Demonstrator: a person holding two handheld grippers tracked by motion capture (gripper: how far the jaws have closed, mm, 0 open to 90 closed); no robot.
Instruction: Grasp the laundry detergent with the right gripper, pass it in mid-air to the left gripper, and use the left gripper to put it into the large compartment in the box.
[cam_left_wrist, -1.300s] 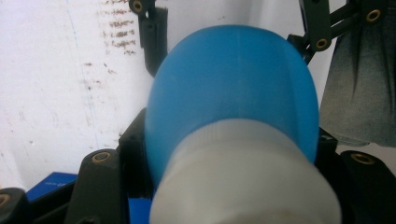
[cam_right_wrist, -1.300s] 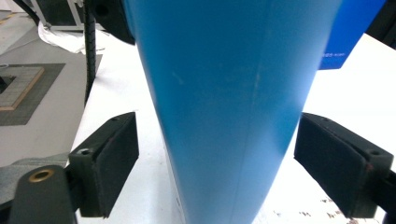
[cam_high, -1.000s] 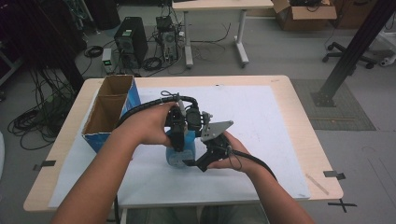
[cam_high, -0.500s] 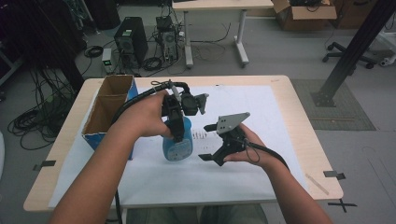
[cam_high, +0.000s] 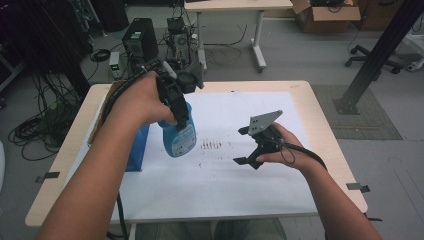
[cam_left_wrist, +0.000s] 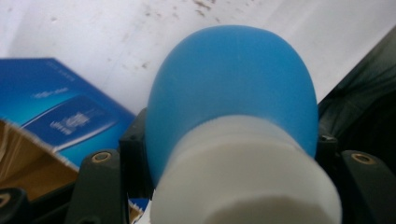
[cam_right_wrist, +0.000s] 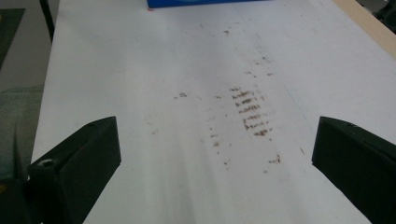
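Note:
A blue bottle (cam_high: 179, 137) with a white neck hangs in the air above the white sheet (cam_high: 225, 185). My left gripper (cam_high: 178, 116) is shut on it near the top. In the left gripper view the bottle (cam_left_wrist: 233, 79) bulges out between the two black jaws, and the left gripper (cam_left_wrist: 224, 158) clamps its white neck. My right gripper (cam_high: 243, 146) is held to the right of the bottle, apart from it, open with nothing between its jaws. In its own view the right gripper (cam_right_wrist: 215, 154) looks along the sheet at a patch of brown marks (cam_right_wrist: 252, 112).
A blue-sided cardboard box (cam_high: 136, 147) stands open at the table's left, just left of the bottle; its blue side (cam_left_wrist: 56, 112) lies below the bottle. Brown smudges (cam_high: 212, 145) mark the sheet's middle. The wooden table edge (cam_high: 325, 125) runs along the right.
The left gripper has lifted the bottle off the sheet and carried it up and left. The right gripper has drawn away to the right, now open and empty.

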